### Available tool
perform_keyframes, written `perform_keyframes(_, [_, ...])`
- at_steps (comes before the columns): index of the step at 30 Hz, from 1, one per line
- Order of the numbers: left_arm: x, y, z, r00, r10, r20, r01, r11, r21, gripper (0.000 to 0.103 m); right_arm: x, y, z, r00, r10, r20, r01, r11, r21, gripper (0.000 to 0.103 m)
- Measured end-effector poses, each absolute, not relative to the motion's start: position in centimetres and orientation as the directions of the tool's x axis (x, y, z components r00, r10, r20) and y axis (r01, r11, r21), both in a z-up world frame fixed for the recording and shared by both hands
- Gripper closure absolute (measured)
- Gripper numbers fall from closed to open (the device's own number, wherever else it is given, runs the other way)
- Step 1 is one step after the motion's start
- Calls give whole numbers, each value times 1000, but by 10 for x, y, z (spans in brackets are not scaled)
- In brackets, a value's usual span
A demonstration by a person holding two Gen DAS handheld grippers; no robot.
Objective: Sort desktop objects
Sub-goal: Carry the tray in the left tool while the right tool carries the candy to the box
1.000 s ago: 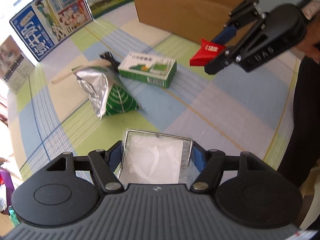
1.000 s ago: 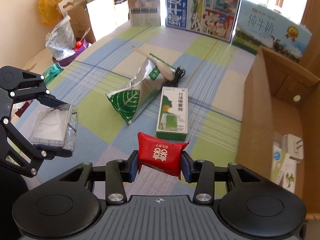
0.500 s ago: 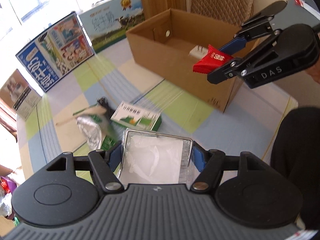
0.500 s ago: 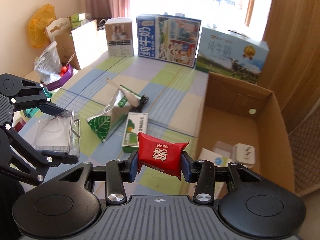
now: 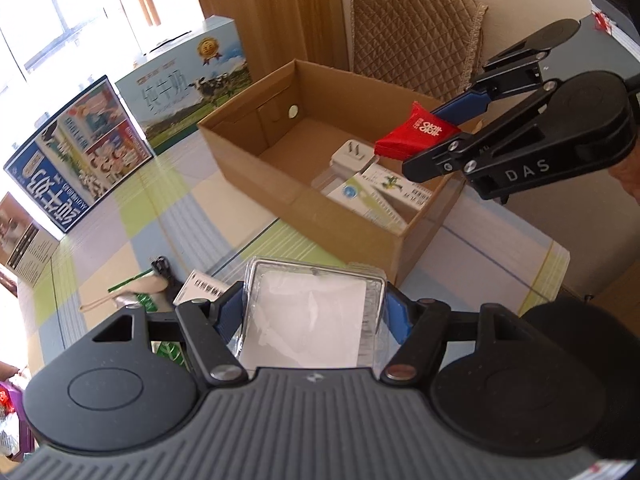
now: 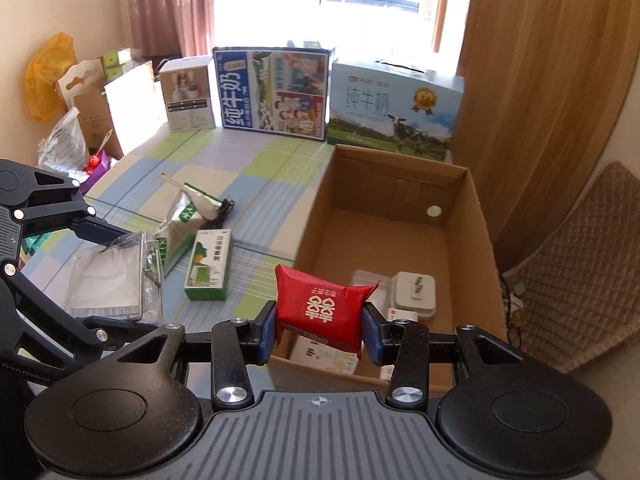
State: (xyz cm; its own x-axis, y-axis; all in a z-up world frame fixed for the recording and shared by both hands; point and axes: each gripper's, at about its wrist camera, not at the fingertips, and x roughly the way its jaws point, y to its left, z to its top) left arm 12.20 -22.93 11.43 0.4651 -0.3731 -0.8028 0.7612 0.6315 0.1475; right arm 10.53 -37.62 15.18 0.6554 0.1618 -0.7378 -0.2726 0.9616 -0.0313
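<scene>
A: Right now your right hand-held gripper (image 6: 319, 340) is clamped on the red packet (image 6: 322, 307), which hangs over the near end of the cardboard box (image 6: 472, 216). Your left hand-held gripper (image 5: 314, 312) is clamped on the clear plastic case (image 5: 308, 320), short of the box and above the tabletop (image 5: 480, 264).

B: What could go wrong?

A: Let go too early and the case lands outside the near wall. The two grippers are close, so they may knock together.
</scene>
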Motion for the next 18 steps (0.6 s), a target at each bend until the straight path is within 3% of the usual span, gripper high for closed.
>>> perform_keyframes(18, [140,-286,115,465,-408,-785,714,698,60,37,105,-444,148,664,111,-740,-172,985,-7,62])
